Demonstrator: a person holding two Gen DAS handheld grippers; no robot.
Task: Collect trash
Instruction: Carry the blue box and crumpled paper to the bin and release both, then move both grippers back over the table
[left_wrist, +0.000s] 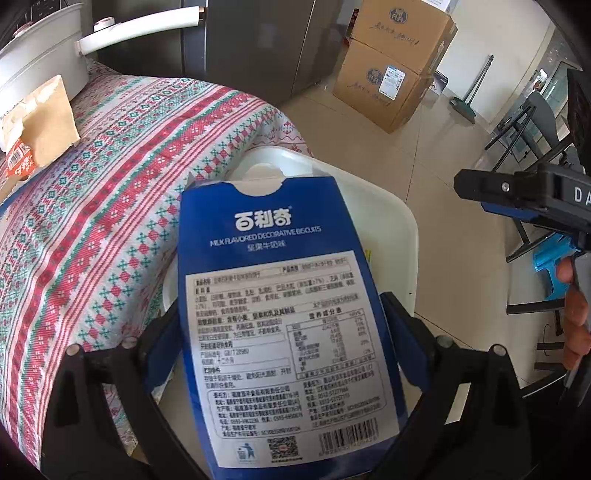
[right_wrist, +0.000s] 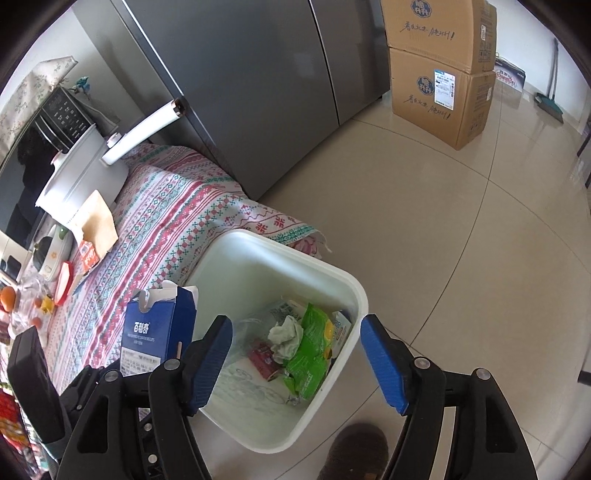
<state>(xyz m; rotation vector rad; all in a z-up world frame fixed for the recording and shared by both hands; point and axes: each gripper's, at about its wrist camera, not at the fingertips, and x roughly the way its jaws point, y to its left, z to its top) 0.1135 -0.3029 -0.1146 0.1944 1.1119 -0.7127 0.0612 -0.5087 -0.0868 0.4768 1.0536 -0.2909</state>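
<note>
A blue biscuit box (left_wrist: 280, 295) with a white label stands upright between the fingers of my left gripper (left_wrist: 280, 321), which is shut on its sides. It hangs over the near edge of a white bin (left_wrist: 402, 236) beside the table. In the right wrist view the same box (right_wrist: 159, 328) sits at the bin's left corner. My right gripper (right_wrist: 297, 354) is open above the bin (right_wrist: 354, 295), with nothing between its blue pads (right_wrist: 212, 362). Inside lie a green wrapper (right_wrist: 310, 347), a crumpled tissue (right_wrist: 286, 334) and a small red pack (right_wrist: 264, 360). The right gripper (left_wrist: 476, 195) shows at the left view's right edge.
A table with a patterned cloth (right_wrist: 173, 221) holds a white pot (right_wrist: 81, 177), a brown paper bag (right_wrist: 98, 225) and an orange carton (right_wrist: 88, 256). A grey fridge (right_wrist: 258, 92) and stacked cardboard boxes (right_wrist: 439, 92) stand behind. A shoe (right_wrist: 354, 450) is on the tiled floor by the bin.
</note>
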